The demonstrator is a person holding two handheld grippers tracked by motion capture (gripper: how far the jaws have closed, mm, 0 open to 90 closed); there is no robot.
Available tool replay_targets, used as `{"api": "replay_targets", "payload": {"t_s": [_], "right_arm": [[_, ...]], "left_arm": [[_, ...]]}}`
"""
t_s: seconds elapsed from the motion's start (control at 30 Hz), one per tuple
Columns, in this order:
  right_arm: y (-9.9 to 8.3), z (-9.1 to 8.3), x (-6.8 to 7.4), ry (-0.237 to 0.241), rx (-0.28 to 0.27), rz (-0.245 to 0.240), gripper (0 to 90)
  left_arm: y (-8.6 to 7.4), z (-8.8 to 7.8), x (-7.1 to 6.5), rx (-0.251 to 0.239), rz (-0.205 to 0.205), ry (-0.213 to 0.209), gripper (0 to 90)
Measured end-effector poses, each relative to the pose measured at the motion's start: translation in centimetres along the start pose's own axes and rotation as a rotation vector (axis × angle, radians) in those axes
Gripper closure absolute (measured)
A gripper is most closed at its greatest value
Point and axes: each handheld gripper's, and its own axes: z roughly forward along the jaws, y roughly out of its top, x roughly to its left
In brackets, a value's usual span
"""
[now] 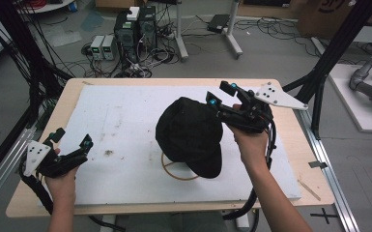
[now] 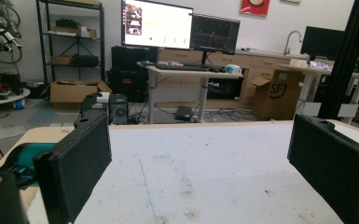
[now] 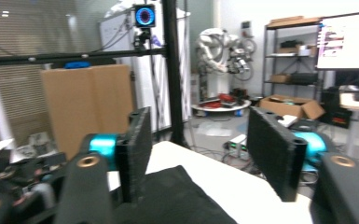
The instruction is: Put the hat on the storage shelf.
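Your black cap (image 1: 191, 135) now sits on the wooden ring stand (image 1: 179, 171) near the middle of the white surface (image 1: 121, 145), draped over it with the brim toward you, so the placing looks essentially done. Your right tool (image 1: 221, 95) hovers at the cap's far right edge with its jaws spread and nothing pinched between them; in the right gripper view the dark fabric (image 3: 168, 196) lies below the gap between the pads, which do not press on it. What seems left is to draw that hand clear and perhaps check that the cap rests squarely, since part of the ring peeks out at the front. Your left tool (image 1: 72, 140) rests near the surface's left edge, jaws wide apart and empty, well apart from the cap. Counted: one cap, one stand, two tools.
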Motion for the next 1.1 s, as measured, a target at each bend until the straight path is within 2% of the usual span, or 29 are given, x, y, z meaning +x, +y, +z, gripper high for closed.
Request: {"api": "replay_targets", "payload": {"t_s": [0.3, 0.5, 1.1], "right_arm": [[0.0, -0.2, -0.5, -0.112, 0.012, -0.019, 12.4], [0.1, -0.7, -0.9, -0.155, 0.0, -0.033, 9.5], [-0.1, -4.7, -4.3, -0.273, -0.042, -0.015, 9.5]], "left_arm": [[0.0, 0.1, -0.1, 0.003, 0.005, -0.003, 6.5], [0.0, 0.1, -0.1, 0.003, 0.006, -0.003, 6.4], [0.3, 0.3, -0.5, -0.002, 0.026, -0.012, 6.5]]}}
